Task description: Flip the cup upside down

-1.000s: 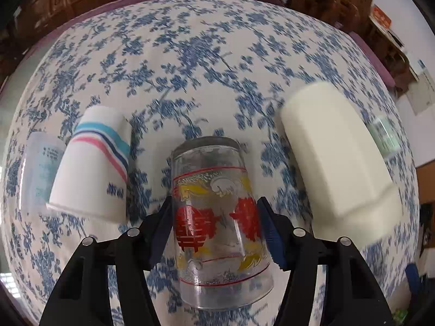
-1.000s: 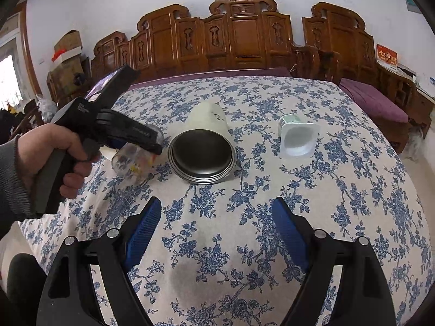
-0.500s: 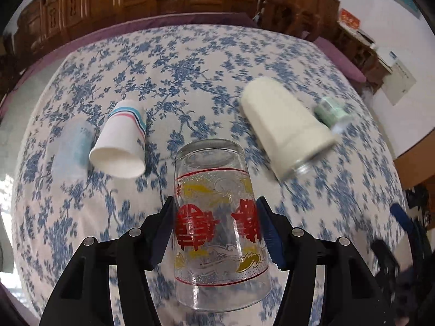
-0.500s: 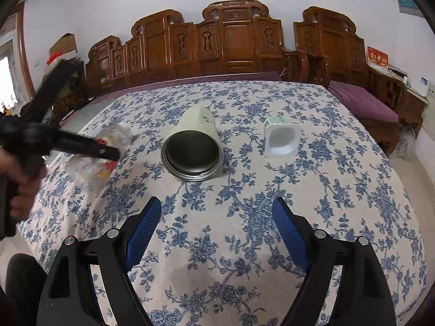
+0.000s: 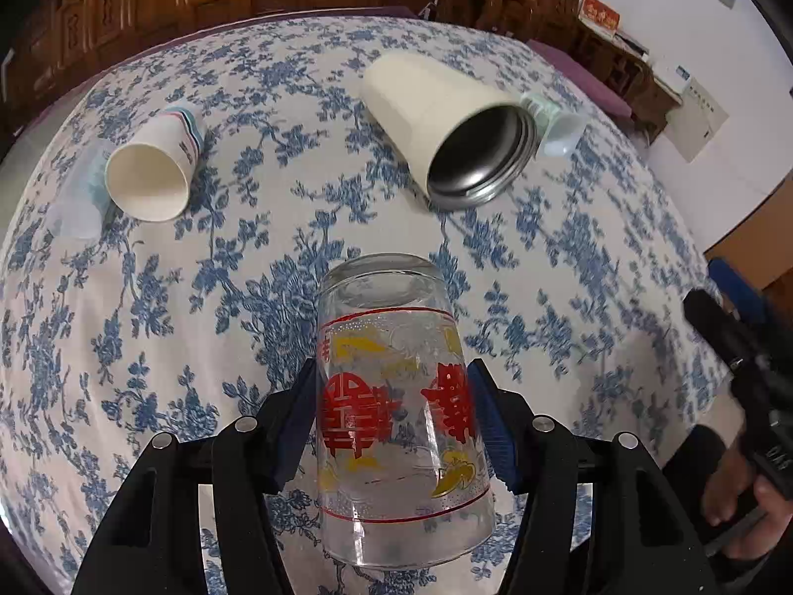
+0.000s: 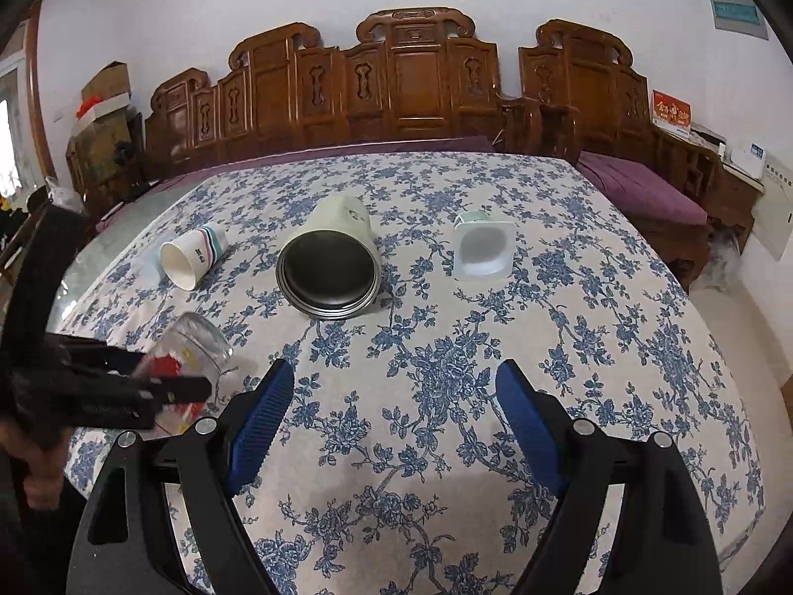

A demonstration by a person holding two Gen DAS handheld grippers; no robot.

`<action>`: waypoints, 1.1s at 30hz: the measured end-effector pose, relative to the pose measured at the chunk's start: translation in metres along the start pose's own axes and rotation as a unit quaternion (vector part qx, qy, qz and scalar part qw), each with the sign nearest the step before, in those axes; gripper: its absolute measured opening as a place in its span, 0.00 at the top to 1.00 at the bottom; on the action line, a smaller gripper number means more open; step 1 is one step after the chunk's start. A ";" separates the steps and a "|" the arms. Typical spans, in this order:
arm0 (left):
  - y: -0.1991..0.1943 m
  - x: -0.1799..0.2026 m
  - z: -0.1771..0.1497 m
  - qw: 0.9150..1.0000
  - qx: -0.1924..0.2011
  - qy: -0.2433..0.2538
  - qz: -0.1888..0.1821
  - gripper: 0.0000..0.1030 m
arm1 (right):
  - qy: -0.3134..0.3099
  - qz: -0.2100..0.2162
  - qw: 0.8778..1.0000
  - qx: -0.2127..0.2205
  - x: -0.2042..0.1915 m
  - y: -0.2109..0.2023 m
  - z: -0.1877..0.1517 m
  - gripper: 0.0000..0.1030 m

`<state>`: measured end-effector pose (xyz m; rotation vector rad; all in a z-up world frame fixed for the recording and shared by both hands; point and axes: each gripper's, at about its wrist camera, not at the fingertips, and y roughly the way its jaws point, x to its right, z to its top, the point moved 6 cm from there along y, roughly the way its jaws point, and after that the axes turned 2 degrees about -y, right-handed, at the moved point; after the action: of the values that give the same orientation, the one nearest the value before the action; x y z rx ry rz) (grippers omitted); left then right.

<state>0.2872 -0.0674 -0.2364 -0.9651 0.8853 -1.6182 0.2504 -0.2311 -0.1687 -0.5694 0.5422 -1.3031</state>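
My left gripper [image 5: 391,409] is shut on a clear glass cup [image 5: 396,416] printed with red characters and yellow shapes. The glass is held above the table, its base pointing away from the camera and its mouth toward it. In the right wrist view the glass [image 6: 191,352] hangs tilted at the left, above the cloth near the table's left front, in the left gripper [image 6: 163,386]. My right gripper [image 6: 391,416] is open and empty, over the front middle of the table.
On the blue-flowered tablecloth [image 6: 446,347] lie a cream steel-lined tumbler [image 6: 329,263], a striped paper cup [image 6: 191,255] and a small white yogurt pot [image 6: 481,248], all on their sides. A clear plastic cup [image 5: 74,198] lies beside the paper cup. Carved wooden benches [image 6: 411,84] stand behind.
My left gripper has carried the glass toward the table's near left and pitched up, so the other cups now show their open mouths. The right gripper has barely moved.
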 end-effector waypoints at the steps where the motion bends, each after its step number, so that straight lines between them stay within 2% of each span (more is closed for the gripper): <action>1: 0.003 -0.001 -0.002 1.000 -0.003 -0.003 0.002 0.45 | -0.001 0.000 1.000 -0.001 -0.001 0.000 0.000 0.17; 3: 0.008 -0.002 -0.004 1.000 -0.008 -0.010 -0.001 0.44 | -0.005 -0.001 1.000 -0.002 -0.002 0.001 -0.001 0.17; 7: 0.002 -0.007 -0.003 1.000 0.012 -0.020 -0.007 0.44 | -0.013 -0.002 1.000 -0.005 -0.005 0.001 0.000 0.17; 9: -0.012 -0.009 -0.001 0.999 0.035 -0.010 0.004 0.36 | -0.016 -0.003 1.000 -0.006 -0.007 0.001 0.001 0.17; 13: -0.045 -0.020 -0.003 0.997 0.077 -0.017 0.004 0.30 | -0.015 0.006 1.000 -0.006 -0.014 -0.001 0.007 0.17; 16: -0.072 -0.033 -0.003 0.993 0.117 -0.023 0.016 0.23 | -0.020 0.016 1.000 -0.007 -0.026 -0.001 0.012 0.17; 20: -0.104 -0.054 -0.004 0.983 0.175 -0.025 0.050 0.08 | -0.030 0.030 0.999 -0.011 -0.047 0.001 0.017 0.17; 22: -0.118 -0.065 -0.004 0.977 0.201 -0.025 0.068 0.08 | -0.032 0.042 0.998 -0.016 -0.060 0.004 0.019 0.17; 26: -0.133 -0.086 -0.006 0.970 0.223 -0.032 0.091 0.08 | -0.040 0.061 0.997 -0.033 -0.086 0.015 0.019 0.17; 33: -0.133 -0.119 -0.013 0.965 0.232 -0.054 0.106 0.08 | -0.043 0.082 0.992 -0.084 -0.127 0.049 0.013 0.17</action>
<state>0.2442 0.0790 -0.1421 -0.5988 0.4820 -1.4809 0.2715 -0.0969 -0.1846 -0.7022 0.6170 -1.0795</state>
